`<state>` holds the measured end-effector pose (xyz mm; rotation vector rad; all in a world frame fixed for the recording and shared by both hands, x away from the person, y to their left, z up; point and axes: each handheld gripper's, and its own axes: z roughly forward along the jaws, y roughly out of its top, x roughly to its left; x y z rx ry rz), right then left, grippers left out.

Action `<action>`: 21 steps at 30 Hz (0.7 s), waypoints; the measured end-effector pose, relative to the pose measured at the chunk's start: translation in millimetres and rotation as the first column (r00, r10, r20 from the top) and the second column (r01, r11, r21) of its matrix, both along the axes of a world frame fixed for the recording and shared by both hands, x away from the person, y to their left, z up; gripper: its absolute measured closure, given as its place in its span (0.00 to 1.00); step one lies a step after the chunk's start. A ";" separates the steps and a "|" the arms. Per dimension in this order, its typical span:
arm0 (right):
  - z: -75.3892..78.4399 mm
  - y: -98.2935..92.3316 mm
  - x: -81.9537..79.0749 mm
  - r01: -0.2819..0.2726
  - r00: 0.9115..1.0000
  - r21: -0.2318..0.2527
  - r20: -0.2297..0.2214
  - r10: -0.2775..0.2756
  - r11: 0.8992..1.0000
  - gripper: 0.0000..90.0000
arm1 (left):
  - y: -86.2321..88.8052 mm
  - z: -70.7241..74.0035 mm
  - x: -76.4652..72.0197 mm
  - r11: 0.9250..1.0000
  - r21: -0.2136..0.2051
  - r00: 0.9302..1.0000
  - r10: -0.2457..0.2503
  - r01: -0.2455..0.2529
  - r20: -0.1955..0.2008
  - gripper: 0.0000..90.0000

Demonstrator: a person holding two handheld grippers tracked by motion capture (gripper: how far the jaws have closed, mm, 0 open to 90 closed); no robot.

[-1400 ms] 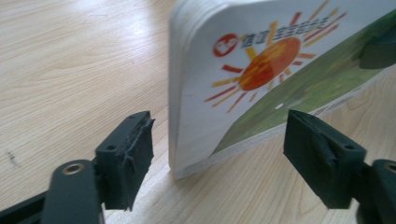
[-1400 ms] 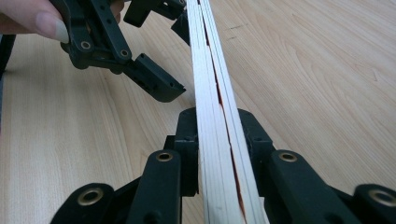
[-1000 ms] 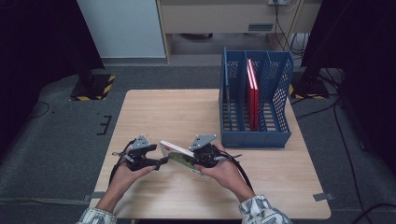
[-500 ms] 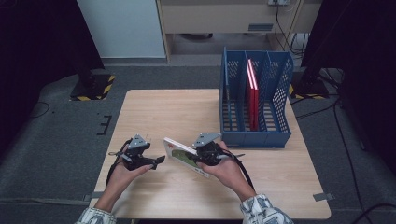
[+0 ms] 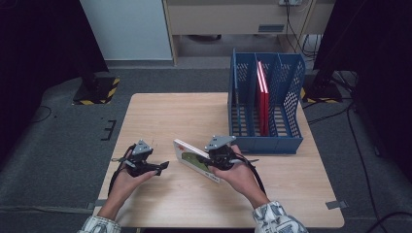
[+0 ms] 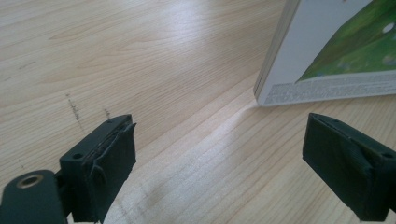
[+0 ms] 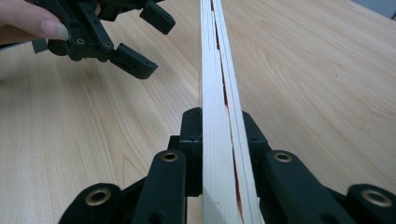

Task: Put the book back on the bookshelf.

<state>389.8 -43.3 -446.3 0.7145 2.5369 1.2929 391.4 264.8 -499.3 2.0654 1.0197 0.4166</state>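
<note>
High view: right gripper (image 5: 210, 158) clamped on a white-covered book (image 5: 194, 159), held tilted just above the table (image 5: 160, 116), in front of the blue file rack (image 5: 265, 109). Left gripper (image 5: 163, 166) jaws have just been opening; nothing between them, apparently clear of the book's near corner.

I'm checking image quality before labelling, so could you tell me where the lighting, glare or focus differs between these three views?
High view: table evenly lit, surrounding floor dark, picture slightly soft. Left gripper view: pale glare across the wood, book corner sharp, the near pads a little soft. Right gripper view: the book's page edges blur close to the lens, left gripper beyond in focus.
</note>
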 end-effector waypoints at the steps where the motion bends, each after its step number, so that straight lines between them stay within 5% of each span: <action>1: 0.8 -0.7 0.0 0.004 1.000 0.003 -0.001 -0.004 1.000 0.85 | 0.5 -0.2 0.0 1.000 0.007 1.000 0.004 -0.004 0.003 0.10; 8: 9.0 -9.0 -1.4 0.035 0.999 0.025 0.007 -0.035 0.999 0.85 | 2.5 -3.2 1.3 0.999 0.047 1.000 0.027 -0.027 0.000 0.07; 21: 25.3 -27.0 -7.6 0.056 0.998 0.051 0.033 -0.058 0.997 0.85 | 6.8 -4.2 2.1 0.997 0.049 0.999 0.052 -0.052 0.008 0.04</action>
